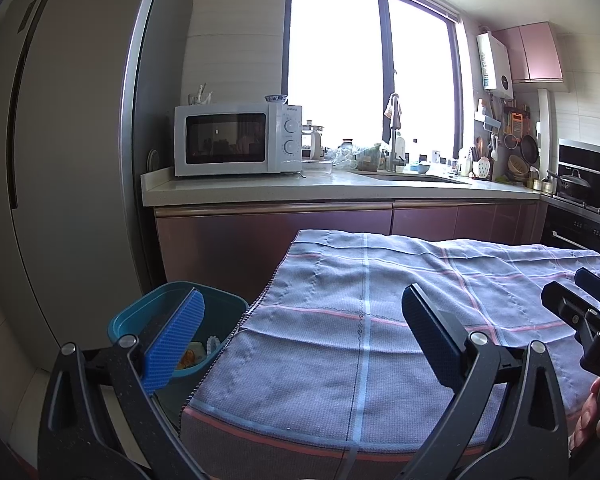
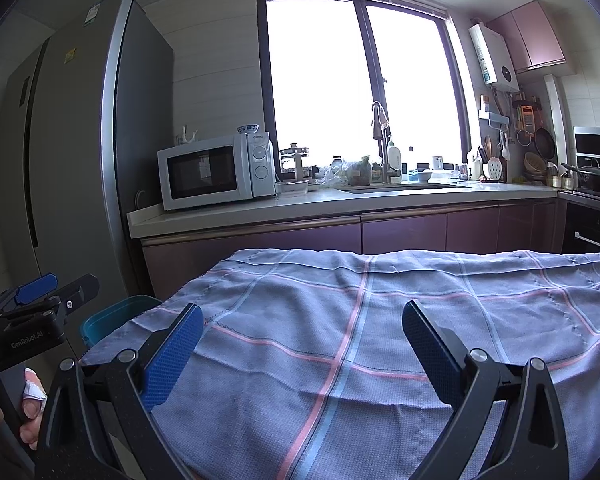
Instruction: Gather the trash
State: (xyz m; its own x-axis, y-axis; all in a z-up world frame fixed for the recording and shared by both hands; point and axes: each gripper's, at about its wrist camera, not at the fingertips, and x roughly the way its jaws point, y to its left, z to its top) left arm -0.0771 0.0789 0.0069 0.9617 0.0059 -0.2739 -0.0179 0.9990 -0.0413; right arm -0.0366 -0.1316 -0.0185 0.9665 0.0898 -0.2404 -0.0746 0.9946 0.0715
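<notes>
Left hand-held gripper point(image 1: 300, 332) spread wide, empty, right hand-held gripper point(image 2: 301, 338) likewise, above checked cloth point(image 2: 339, 320)

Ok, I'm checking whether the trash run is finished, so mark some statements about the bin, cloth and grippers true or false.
1. The left gripper is open and holds nothing. True.
2. Scraps lie inside the blue bin. True.
3. The bin sits on top of the checked cloth. False: it stands beside the cloth's left edge, lower down.
4. The right gripper grips a wrapper. False: it is open and empty.
5. The cloth shows no trash. True.
</notes>
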